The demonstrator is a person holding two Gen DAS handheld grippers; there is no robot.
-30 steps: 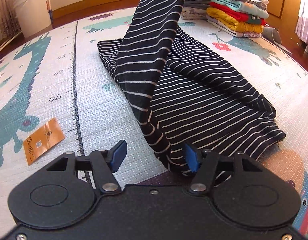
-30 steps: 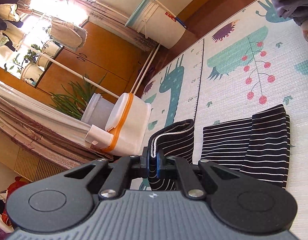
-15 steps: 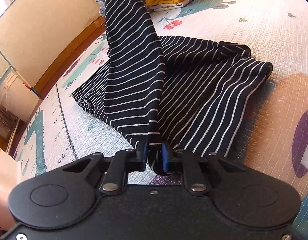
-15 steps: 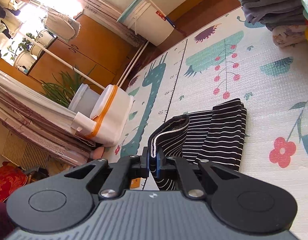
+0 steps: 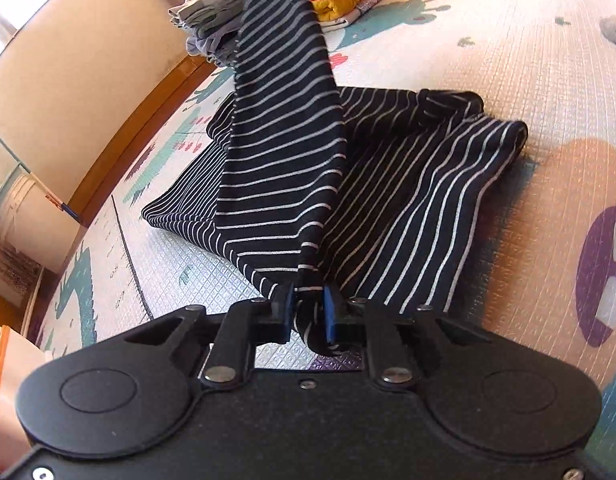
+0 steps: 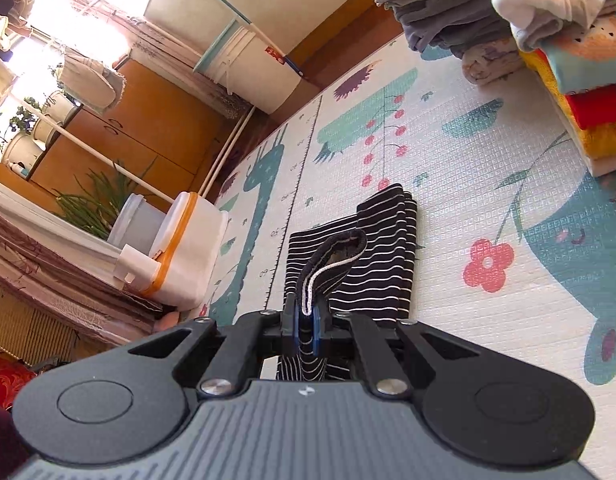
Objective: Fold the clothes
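Left wrist view: the soft, limp striped garment (image 5: 388,184) was pinched at 12 o'clock by the left tool (image 5: 308,312), its hem likewise clamped by the right tool (image 6: 305,330).

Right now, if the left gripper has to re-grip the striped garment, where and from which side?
Judging by the left wrist view, take the striped garment at its near hem corner, where the left gripper is shut on it now. Come low from the near side of the mat: that edge lifts clear there, while the rest lies flat in layers. The right gripper holds another edge.
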